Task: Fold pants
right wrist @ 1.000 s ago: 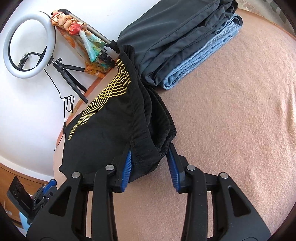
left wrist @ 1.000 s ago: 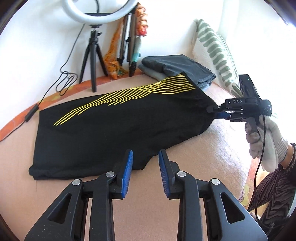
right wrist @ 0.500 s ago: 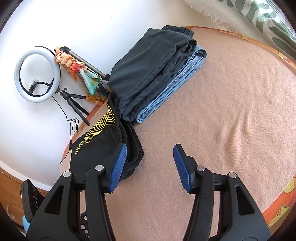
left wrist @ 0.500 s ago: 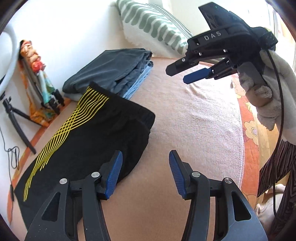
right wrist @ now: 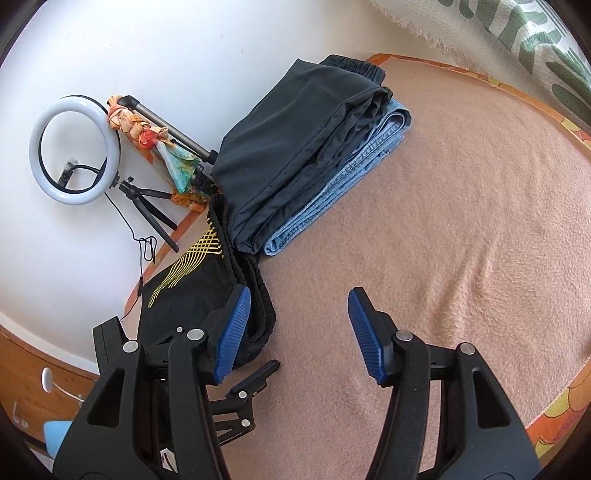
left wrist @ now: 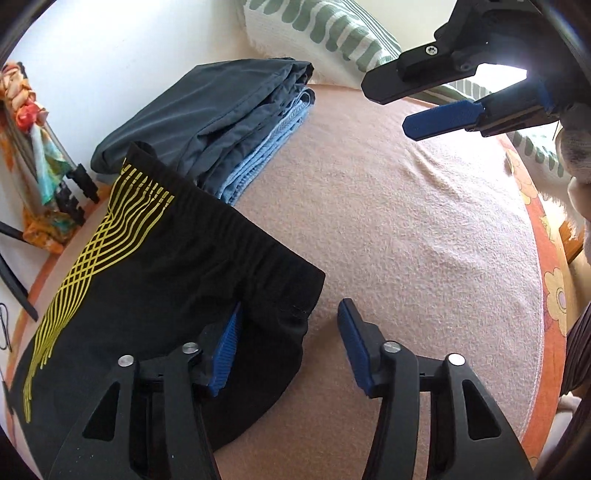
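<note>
Since a second ago the right gripper (right wrist: 299,332) has let go of the black pants' waistband and lifted away, its jaws having just widened, nothing between them. Both views now look over the pink blanket (left wrist: 424,240), where the black pants (left wrist: 155,288) with yellow lines lie flat, waistband just beside the folded stack of dark and blue clothes (left wrist: 221,122) near the striped pillow (left wrist: 332,29). Smaller, the left gripper (left wrist: 288,343) hovers at the waistband corner, jaws parted after narrowing, the cloth corner between them but not visibly pinched.
</note>
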`<state>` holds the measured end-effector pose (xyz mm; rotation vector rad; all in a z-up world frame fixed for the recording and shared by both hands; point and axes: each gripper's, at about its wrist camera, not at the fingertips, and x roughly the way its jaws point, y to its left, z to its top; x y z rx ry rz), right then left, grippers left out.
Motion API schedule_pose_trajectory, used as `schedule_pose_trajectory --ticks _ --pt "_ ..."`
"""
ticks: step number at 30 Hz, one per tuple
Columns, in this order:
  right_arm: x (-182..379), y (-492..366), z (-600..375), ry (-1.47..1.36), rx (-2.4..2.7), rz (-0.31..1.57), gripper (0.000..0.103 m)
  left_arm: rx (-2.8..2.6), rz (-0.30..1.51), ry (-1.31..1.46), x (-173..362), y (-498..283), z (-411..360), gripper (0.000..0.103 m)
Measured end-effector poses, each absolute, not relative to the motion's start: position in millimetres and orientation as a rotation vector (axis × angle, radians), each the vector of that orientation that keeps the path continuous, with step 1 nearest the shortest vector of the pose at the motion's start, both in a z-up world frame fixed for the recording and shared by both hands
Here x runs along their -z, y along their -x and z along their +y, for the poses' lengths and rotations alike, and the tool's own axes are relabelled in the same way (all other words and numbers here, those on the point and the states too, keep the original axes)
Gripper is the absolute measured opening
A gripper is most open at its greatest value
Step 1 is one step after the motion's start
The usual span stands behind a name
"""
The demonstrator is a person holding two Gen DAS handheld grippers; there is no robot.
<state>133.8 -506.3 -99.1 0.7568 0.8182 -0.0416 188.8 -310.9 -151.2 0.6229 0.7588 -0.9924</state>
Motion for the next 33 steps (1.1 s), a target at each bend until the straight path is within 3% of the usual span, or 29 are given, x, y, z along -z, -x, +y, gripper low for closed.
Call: schedule_pose_trajectory --ticks 1,4,12,25,30,33 --pt "101.6 -139.8 -506.2 -0.759 0.023 0.827 0.058 0.991 0.760 -0.611 151.8 -192.0 -309.3 0.027" --pt "110.6 -160.0 -501.6 -0.772 -0.048 0.858 0.058 1.009 0.761 -0.559 149.4 -198.7 -299.8 0.015" --pt "136.5 -215.7 -468.1 -0.782 -0.250 0.909 0.070 1.049 0.788 -0.348 133.3 -212.2 -270.5 0.013" --pt "176.5 -250.6 -464.1 -1.023 -0.362 0.842 0.068 1.085 0.804 -0.207 119.9 -224.3 -252.1 0.013" --pt "174.4 -254.5 -452.2 -1.029 -0.368 0.840 0.029 1.089 0.808 -0.165 116.3 -227.3 -242.6 0.012" --pt "161.3 -252.7 -444.7 -0.993 -0.352 0.825 0.020 1.094 0.800 -0.163 111.7 -218.7 -236.6 0.012"
